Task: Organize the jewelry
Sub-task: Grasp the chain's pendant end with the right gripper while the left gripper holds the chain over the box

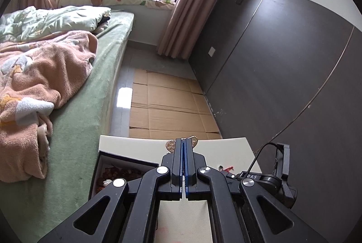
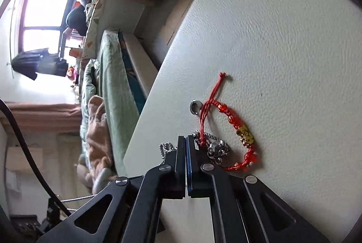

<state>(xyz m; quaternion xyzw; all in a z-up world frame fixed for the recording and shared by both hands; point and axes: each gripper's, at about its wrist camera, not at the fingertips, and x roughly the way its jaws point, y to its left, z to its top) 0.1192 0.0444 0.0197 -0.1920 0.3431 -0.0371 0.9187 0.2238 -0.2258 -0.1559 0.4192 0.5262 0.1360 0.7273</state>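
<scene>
both fingers pairs closed: left (image 1: 183, 141) pinches gold pendant (image 1: 170, 145), right (image 2: 185, 139) silver chain (image 2: 166, 148).

Both grippers, left (image 1: 183, 141) and right (image 2: 185, 139), closed (fingers together).

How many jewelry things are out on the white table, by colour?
Red: 1, the red string bracelet
Silver: 2, the small silver ring and the silver chain
Gold: 1, the gold piece in the left claw
Total: 4
</scene>
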